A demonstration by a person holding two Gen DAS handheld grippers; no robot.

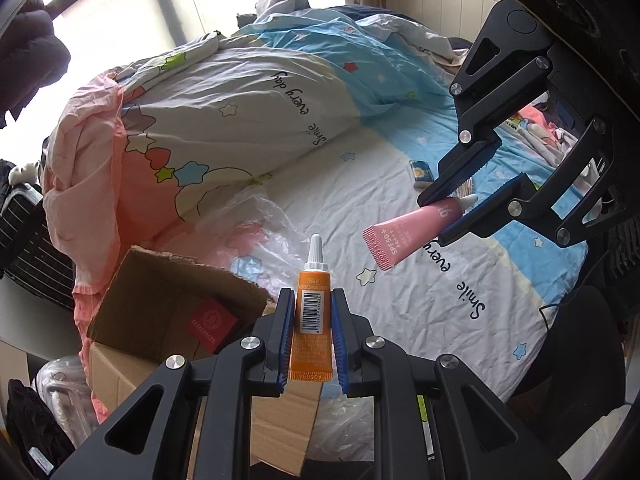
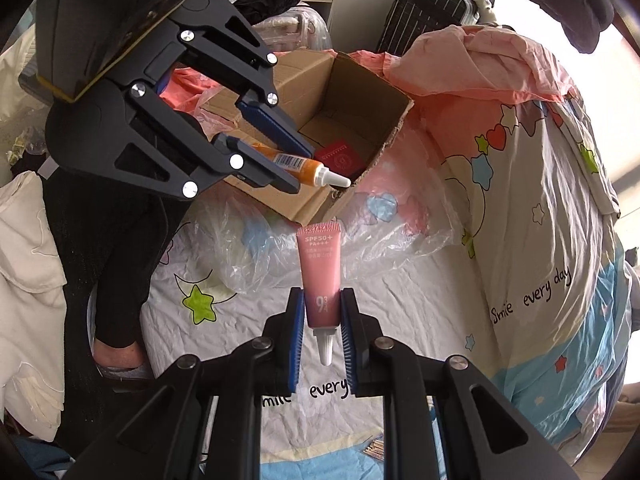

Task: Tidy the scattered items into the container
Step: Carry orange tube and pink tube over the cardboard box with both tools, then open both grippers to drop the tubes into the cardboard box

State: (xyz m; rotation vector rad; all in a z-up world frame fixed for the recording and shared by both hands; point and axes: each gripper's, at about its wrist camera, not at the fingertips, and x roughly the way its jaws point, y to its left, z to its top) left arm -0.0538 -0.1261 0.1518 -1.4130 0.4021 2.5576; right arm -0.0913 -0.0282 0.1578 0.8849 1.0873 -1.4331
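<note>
the left gripper [image 1: 312,312] is closed on the orange tube [image 1: 311,320], whose long axis runs straight out along the fingers, white nozzle leading. the cardboard box [image 1: 160,292] lies just ahead and to the left of this claw; in the right wrist view the nozzle already pokes over the box's near rim, above the red packet [image 2: 344,156] inside.

the right gripper [image 2: 322,320] is clamped on the pink tube [image 2: 320,268], crimped end forward, cap back between the fingers. the box sits well ahead of it, across crumpled clear plastic [image 2: 248,248]. the left claw is much the nearer, so its drop likely comes first.
</note>
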